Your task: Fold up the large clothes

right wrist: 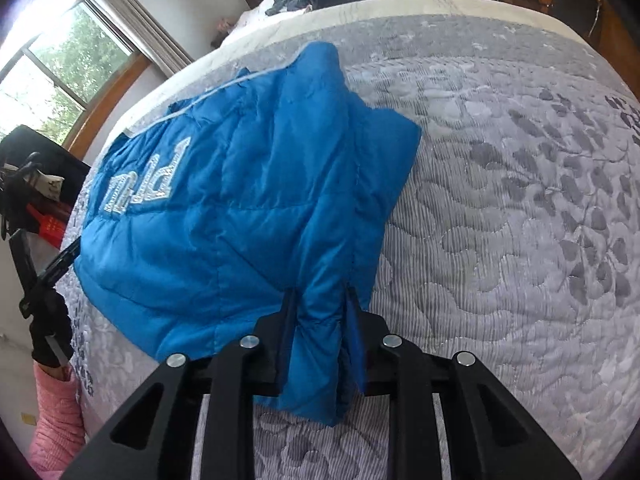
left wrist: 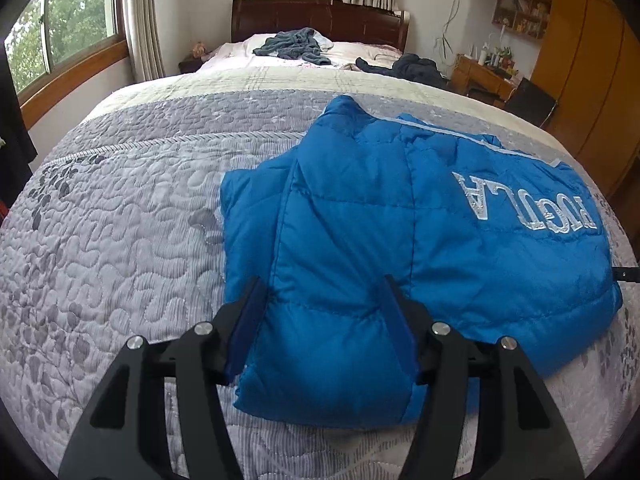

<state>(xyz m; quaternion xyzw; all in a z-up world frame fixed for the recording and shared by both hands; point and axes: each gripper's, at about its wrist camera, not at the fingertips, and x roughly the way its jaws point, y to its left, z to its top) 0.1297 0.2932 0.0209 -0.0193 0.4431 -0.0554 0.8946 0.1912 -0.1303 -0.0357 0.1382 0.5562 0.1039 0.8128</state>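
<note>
A bright blue puffer jacket (left wrist: 400,216) with silver lettering lies partly folded on the bed, its sleeves laid over the body. My left gripper (left wrist: 322,284) stands wide open astride a thick padded fold at the jacket's near edge, and the fabric fills the gap between the blue pads (left wrist: 240,336). Seen from the right wrist, the jacket (right wrist: 240,184) has a bunched near corner on which my right gripper (right wrist: 320,292) is shut, the cloth puckering between the narrow fingers. At the left edge of that view appear the other gripper (right wrist: 60,260) and a gloved hand (right wrist: 48,332).
A grey and white quilted bedspread (left wrist: 120,220) covers the wide bed. Dark clothes (left wrist: 296,44) are heaped near the pillows and the wooden headboard (left wrist: 320,20). Windows (left wrist: 68,20) are on the left, with a desk (left wrist: 484,76) and wooden wardrobe (left wrist: 588,80) on the right.
</note>
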